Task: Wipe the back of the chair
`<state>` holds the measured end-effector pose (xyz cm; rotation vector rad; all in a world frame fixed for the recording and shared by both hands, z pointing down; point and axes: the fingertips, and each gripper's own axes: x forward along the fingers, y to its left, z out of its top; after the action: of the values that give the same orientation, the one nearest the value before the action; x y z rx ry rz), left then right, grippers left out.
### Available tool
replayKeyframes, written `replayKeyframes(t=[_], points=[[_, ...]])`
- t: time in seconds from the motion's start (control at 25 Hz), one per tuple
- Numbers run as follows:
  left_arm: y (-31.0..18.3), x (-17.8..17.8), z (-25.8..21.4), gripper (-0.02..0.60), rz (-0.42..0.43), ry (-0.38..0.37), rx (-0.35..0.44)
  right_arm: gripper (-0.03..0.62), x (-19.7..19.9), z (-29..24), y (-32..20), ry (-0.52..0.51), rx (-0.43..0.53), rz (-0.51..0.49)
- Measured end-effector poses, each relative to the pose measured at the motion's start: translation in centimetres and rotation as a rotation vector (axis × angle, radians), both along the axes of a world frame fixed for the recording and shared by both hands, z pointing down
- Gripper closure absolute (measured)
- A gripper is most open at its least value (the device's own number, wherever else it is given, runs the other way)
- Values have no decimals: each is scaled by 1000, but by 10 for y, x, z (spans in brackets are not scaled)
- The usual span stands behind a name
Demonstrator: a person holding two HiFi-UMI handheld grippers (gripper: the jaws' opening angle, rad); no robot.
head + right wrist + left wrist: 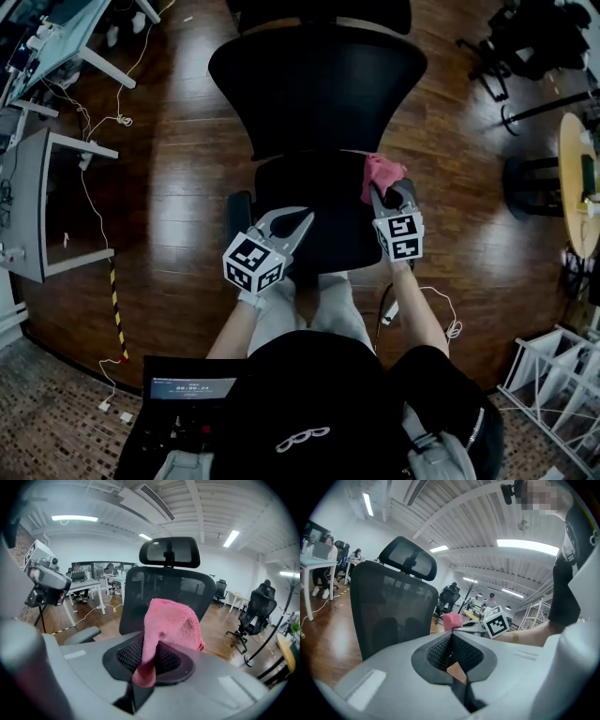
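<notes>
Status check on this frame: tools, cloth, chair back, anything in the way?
Left tool shut, empty. Right tool shut on pink cloth. Chair back ahead, cloth not on it yet. Nothing in between.

My left tool hangs over the black mesh office chair, above its seat, jaws together and empty. My right tool, alongside, pinches a pink terry cloth.

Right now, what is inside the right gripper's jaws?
A pink cloth. The right gripper has its jaws shut on it. The cloth bunches up above them and covers the lower middle of the chair back behind it.
</notes>
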<state>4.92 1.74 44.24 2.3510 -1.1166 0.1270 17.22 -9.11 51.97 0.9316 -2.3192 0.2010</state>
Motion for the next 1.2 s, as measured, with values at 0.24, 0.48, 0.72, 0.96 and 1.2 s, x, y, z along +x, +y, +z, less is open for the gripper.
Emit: replayKeyframes(t=[0.24, 0.48, 0.72, 0.96, 1.2], points=[[20, -8, -36, 591, 22, -62, 60, 549, -9, -63, 40, -31, 60, -12], [35, -18, -45, 591, -9, -88, 76, 549, -22, -79, 82, -73, 95, -56], [39, -21, -49, 592, -35, -97, 89, 549, -35, -71, 106, -108, 69, -62], [39, -23, -55, 592, -52, -100, 94, 549, -53, -70, 122, -140, 39, -88], [35, -21, -60, 592, -41, -114, 108, 551, -61, -68, 126, -123, 36, -135]])
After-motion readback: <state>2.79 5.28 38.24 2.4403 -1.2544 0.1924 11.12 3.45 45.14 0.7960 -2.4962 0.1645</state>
